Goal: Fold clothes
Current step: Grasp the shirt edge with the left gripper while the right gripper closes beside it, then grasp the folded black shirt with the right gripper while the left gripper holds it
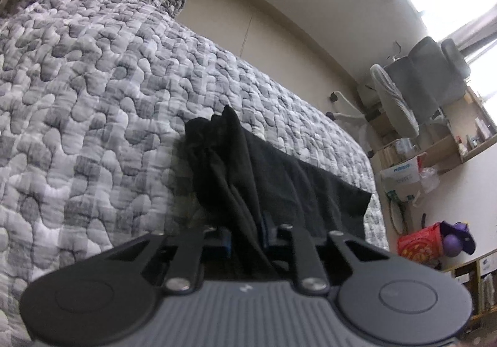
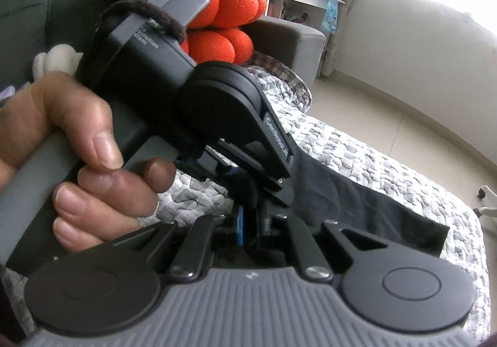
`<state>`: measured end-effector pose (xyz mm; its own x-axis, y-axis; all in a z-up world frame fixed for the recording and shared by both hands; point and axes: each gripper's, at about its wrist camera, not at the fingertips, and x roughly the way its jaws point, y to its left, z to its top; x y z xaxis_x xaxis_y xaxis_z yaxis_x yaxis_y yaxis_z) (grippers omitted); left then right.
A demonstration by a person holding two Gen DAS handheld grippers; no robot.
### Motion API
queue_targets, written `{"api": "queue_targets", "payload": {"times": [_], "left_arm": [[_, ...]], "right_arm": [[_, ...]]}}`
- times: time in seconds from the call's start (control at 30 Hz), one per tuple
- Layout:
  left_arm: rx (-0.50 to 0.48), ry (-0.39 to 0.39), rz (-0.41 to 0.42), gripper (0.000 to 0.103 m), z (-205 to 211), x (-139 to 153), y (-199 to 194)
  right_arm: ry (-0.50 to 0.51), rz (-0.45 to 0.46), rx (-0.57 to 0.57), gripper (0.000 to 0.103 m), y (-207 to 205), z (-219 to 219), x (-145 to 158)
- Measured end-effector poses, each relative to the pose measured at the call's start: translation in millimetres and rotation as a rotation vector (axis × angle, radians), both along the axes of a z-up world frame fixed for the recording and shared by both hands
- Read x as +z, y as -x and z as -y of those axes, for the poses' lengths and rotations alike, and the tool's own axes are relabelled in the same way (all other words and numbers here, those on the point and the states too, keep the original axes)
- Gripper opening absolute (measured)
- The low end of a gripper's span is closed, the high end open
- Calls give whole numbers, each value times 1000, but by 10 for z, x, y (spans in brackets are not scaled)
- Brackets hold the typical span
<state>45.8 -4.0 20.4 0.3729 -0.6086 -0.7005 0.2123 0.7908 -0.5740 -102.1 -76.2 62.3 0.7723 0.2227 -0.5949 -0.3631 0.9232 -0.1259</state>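
A black garment lies bunched on the grey quilted bedspread, one flat end trailing toward the bed's edge. My left gripper is shut on a gathered fold of it, the cloth running up between the blue pads. In the right wrist view a hand holds that left gripper close in front of the camera, pointing down. Just under it my right gripper is shut, pinching the same dark bunch. The rest of the black garment stretches flat to the right over the quilt.
Orange plush cushions and a white pillow rest against a grey sofa arm at the bed's head. Beyond the bed's far edge stand an office chair, low shelves with boxes and a red bag.
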Motion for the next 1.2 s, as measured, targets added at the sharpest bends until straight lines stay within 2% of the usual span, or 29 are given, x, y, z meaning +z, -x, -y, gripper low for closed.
{"api": "queue_targets", "payload": {"times": [0.23,0.5,0.57,0.63,0.73,0.83,0.97,1.07,1.2], "left_arm": [[11,2,-34,22,-42,-70,-53],[-7,-55,27,15,-4,-28,-6],[-9,-64,29,14,5,-23,-10],[-14,-77,37,14,9,-15,-3],[-15,-85,41,14,22,-8,-2],[-14,-91,43,14,39,-11,0],[-15,-104,57,14,64,-6,16],[-13,-110,63,14,77,-8,30],[-16,-121,75,14,90,-5,44]], "right_arm": [[3,-19,5,7,-62,-2,-10],[-1,-41,5,8,-96,4,-8],[-14,-66,19,11,-99,25,-4],[-28,-89,47,20,-72,81,25],[-79,-135,63,22,-69,278,110],[-162,-166,28,22,-83,558,209],[-205,-178,-121,25,-160,932,264],[-288,-263,-239,25,-310,1219,162],[-371,-367,-291,25,-418,1404,-3]]}}
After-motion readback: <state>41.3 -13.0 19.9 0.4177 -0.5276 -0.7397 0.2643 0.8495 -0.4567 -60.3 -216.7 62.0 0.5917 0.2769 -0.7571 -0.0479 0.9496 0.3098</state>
